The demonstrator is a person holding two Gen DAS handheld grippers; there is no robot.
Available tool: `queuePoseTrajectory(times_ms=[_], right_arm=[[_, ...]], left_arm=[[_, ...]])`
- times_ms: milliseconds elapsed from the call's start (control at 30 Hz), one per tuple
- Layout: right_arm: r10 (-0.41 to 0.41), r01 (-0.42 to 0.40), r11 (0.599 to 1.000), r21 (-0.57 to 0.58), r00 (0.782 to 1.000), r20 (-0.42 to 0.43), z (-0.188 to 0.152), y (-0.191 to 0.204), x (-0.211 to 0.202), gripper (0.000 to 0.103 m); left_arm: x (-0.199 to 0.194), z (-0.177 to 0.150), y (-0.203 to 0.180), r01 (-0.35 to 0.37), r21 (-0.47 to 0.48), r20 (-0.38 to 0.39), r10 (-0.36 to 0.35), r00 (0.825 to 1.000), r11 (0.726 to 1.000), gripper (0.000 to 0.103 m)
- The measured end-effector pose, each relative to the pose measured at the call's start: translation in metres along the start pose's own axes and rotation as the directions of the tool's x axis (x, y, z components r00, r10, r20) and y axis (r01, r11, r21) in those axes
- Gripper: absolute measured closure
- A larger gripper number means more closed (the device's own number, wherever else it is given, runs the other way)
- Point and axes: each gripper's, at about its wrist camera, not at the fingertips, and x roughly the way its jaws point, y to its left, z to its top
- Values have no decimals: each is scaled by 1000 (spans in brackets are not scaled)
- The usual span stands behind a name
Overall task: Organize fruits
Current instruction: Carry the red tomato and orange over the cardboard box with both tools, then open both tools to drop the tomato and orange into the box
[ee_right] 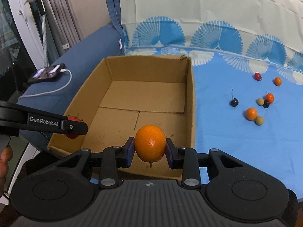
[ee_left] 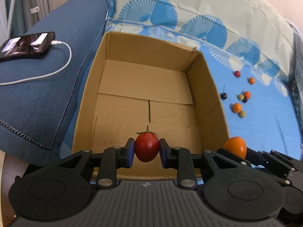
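Observation:
My left gripper [ee_left: 146, 150] is shut on a red cherry tomato [ee_left: 146, 147] with a green stem, held over the near edge of an open cardboard box [ee_left: 206, 94]. My right gripper [ee_right: 150, 150] is shut on a small orange kumquat [ee_right: 150, 143], also above the near end of the box [ee_right: 190, 102]. In the left wrist view the kumquat [ee_left: 235, 148] shows at the right, just outside the box's right wall. In the right wrist view the left gripper's finger [ee_right: 56, 123] crosses at the left, half hiding the tomato [ee_right: 73, 120]. The box holds nothing.
Several small fruits lie on the blue cloth right of the box: oranges [ee_right: 251, 113], a dark cherry [ee_right: 234, 102], a red one [ee_right: 257, 76], greenish balls [ee_right: 259, 120]. A phone [ee_left: 28, 44] with a white cable rests on the blue sofa arm at left. A hand [ee_right: 4, 160] shows at the left edge.

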Motion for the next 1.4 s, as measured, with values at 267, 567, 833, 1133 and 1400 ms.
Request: queuePoseTrajectory(times_ms=[267,567,833,1133,1400], right_arm=[[-9,8,1000,-17,999,-38,7,1,35,68],[-22,18,999,-48,996,-89,1,2,61,68],[-44,37,998,-60,991,-126,-3,0,77,68],[-60,51,997,-64,988,-146,-9,-1,83,68],[-55,49,998,-46,988,-143,-8,-2,84,65]], left_arm=[[38,7,5,-25,18,-60,26,998,1000,73],[68,7,4,-36,38,-111,40,993,999,73],[89,4,5,-68,40,-146,73,987,997,73],[103,-4,13,-93,40,-182,99,978,995,73],[102,-1,17,-105,13,-178,106,978,994,37]])
